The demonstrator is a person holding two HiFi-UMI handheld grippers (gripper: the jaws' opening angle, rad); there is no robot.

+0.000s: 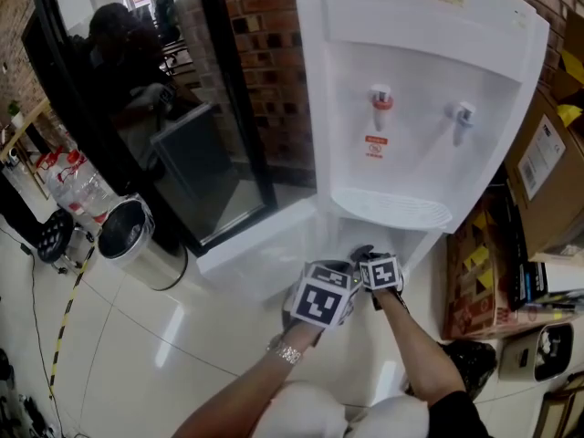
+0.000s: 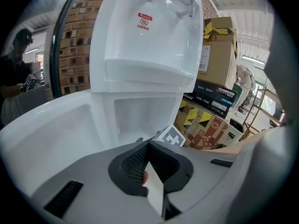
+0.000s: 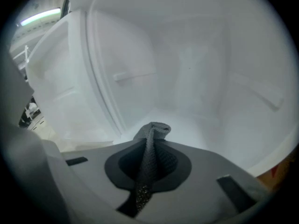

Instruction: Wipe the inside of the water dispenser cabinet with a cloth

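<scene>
In the head view, the marker cubes hid both grippers' tips. The right gripper point(image 3: 152, 135) pinched the grey cloth point(image 3: 148, 164), its bunched end just inside the cabinet's point(image 3: 205, 78) front edge. The left gripper's point(image 2: 149, 146) tips met on nothing, near that opening. Glossy floor tiles point(image 1: 182, 336), a brick wall point(image 1: 274, 62) and cardboard boxes point(image 1: 543, 167) surrounded the water dispenser point(image 1: 411, 108).

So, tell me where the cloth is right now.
In its own view the right gripper pinches the grey cloth at the mouth of the open cabinet, under the water dispenser's drip tray.
</scene>
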